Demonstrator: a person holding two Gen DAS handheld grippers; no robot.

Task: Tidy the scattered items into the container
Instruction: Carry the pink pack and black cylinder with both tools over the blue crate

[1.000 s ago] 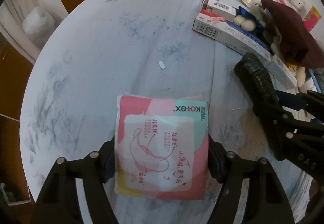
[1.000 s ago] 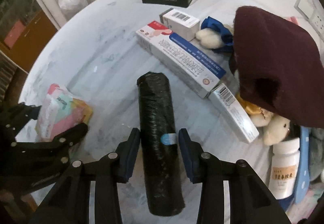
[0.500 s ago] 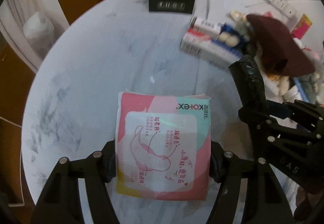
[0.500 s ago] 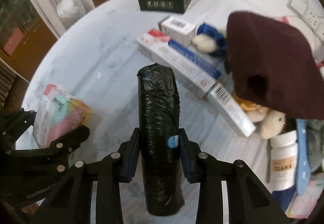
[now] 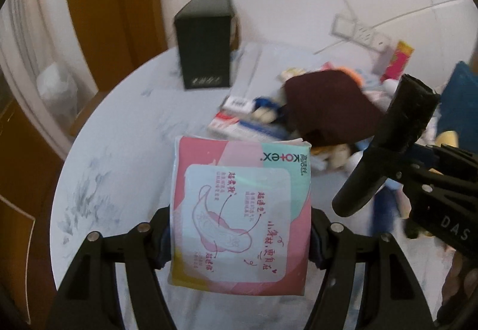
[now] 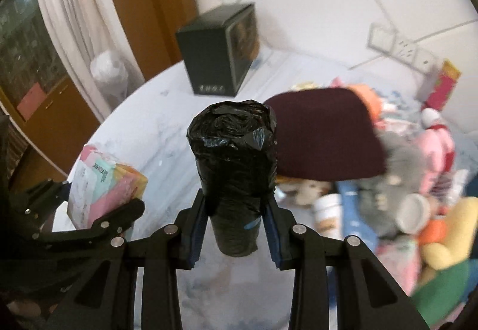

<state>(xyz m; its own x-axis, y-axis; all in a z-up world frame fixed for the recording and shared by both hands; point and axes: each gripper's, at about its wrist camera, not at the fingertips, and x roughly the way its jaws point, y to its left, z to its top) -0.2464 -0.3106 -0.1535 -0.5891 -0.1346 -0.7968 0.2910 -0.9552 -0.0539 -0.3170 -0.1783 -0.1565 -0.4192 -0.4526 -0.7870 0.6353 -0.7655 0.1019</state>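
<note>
My left gripper (image 5: pixel 240 236) is clamped on the pink Kotex pad pack (image 5: pixel 240 219). Jaws are spread about the pack's full width, one pad on each side edge, printed face toward the camera. The pack sits clear above the round white table (image 5: pixel 125 156), not touching it. From the right wrist view the same pack (image 6: pixel 101 183) shows edge-on in the left gripper, low on the left.

My right gripper (image 6: pixel 235 222) is closed on the black bag roll (image 6: pixel 233 168). The blue-lined fingers (image 6: pixel 197 228) pinch it near its lower end, jaws only as wide as the roll. The roll sticks forward along the fingers, crumpled end facing away from the camera, off the table. In the left wrist view the roll (image 5: pixel 385 144) angles up to the right, above the clutter.

Rest of the scene is motion-blurred. The black box (image 6: pixel 219 52) stands upright at the far edge of the table. The dark maroon cloth (image 6: pixel 322 139) lies on the pile of scattered items on the right: plush toys (image 6: pixel 439 240), white bottles (image 6: pixel 328 210), cartons (image 5: pixel 239 118) beside the cloth. A container I can't pick out with certainty. Wall sockets (image 6: pixel 400 43) are behind the pile.
</note>
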